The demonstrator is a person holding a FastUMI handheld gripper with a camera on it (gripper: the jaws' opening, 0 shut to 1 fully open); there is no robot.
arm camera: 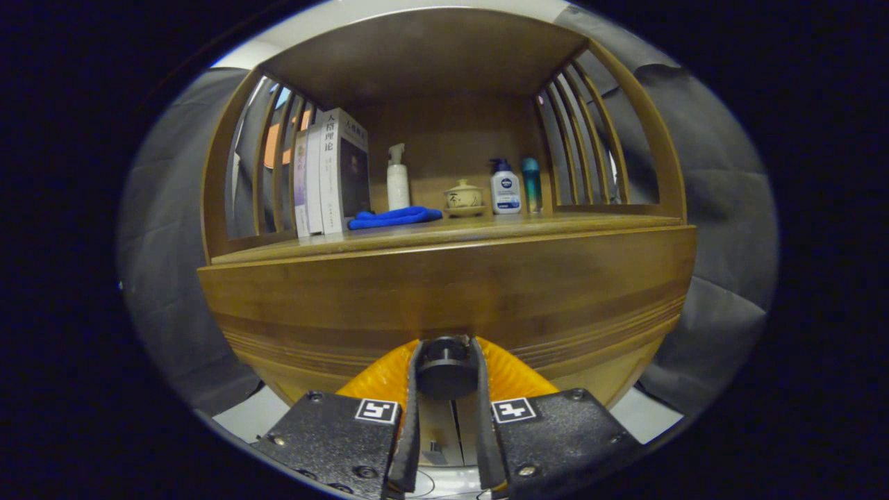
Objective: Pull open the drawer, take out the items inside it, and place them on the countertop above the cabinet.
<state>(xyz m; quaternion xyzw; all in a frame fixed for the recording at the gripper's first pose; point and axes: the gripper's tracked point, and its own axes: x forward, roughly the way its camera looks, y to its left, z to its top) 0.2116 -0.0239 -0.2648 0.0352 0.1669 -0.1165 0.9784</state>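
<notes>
A wooden cabinet faces me, its drawer front (444,298) spanning the width below the countertop (486,226). A dark round knob (446,364) sticks out of the drawer front low in the middle. My gripper (446,357) has both fingers pressed on the sides of this knob, shut on it. The drawer looks closed or nearly so; its inside is hidden.
On the countertop stand several books (326,177), a white pump bottle (397,180), a folded blue cloth (394,217), a small lidded ceramic cup (464,196), a lotion bottle (505,189) and a teal bottle (531,182). Slatted wooden sides and a top board enclose the shelf.
</notes>
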